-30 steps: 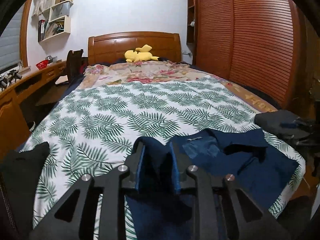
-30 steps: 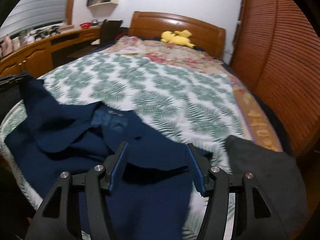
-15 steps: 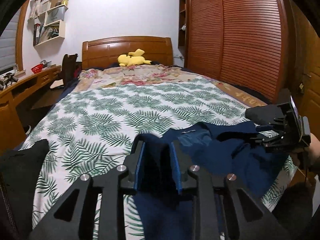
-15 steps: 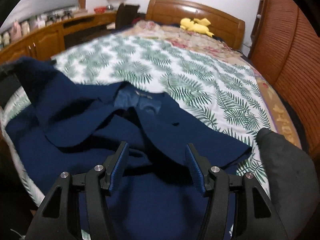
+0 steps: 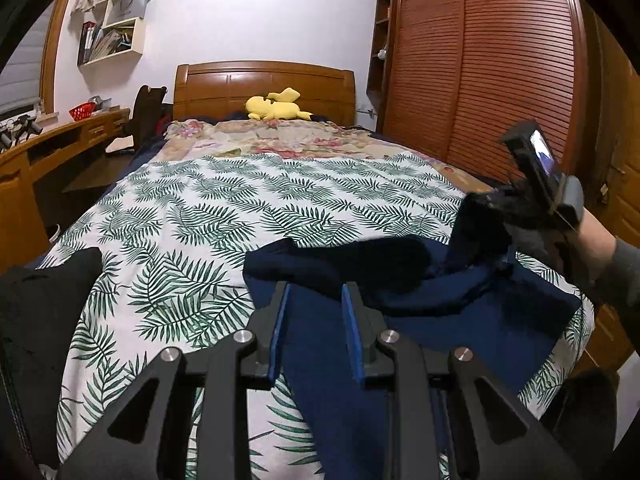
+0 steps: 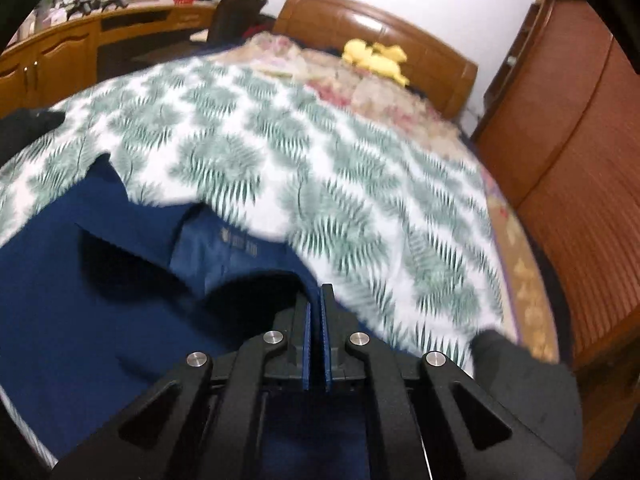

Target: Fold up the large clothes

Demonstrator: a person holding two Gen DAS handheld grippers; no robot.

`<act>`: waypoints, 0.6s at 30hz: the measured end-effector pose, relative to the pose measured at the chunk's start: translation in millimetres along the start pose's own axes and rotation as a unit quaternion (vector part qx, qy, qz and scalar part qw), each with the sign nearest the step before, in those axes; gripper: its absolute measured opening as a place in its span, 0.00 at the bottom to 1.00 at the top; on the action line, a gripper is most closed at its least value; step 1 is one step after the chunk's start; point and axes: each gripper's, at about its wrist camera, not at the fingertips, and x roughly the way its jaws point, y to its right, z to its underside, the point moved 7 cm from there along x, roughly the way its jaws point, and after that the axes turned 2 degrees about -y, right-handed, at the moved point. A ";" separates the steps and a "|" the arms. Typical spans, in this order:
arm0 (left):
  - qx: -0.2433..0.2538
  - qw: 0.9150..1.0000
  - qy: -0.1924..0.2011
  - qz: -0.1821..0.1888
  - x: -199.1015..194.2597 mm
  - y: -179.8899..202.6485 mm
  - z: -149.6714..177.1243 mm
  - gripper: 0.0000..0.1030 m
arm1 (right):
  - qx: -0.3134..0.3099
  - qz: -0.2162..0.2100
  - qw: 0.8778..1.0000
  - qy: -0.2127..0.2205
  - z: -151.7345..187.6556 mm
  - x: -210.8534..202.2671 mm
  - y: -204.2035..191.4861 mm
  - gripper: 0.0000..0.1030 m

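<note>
A large navy blue garment (image 5: 460, 312) lies at the near end of the bed on a fern-print cover (image 5: 248, 200). My left gripper (image 5: 314, 292) is open above the garment's left part, nothing between its blue pads. My right gripper (image 6: 315, 300) is shut on a dark fold of the garment (image 6: 132, 320) near its collar and label. In the left wrist view the right gripper (image 5: 480, 216) lifts that fold up at the bed's right side.
A yellow plush toy (image 5: 276, 106) lies by the wooden headboard (image 5: 264, 80). A slatted wardrobe (image 5: 500, 64) stands at the right, a desk (image 5: 48, 140) at the left. Dark grey clothes lie at the bed's near left (image 5: 36, 312) and near right (image 6: 520, 376).
My left gripper has opened and let go of the navy garment. My right gripper has closed on a fold near the collar and lifted it.
</note>
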 end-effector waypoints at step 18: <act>-0.019 1.000 -0.005 0.006 7.3 -10.5 5.9 0.24 | 0.036 -0.022 0.999 0.027 -40.9 -0.3 -14.9 0.53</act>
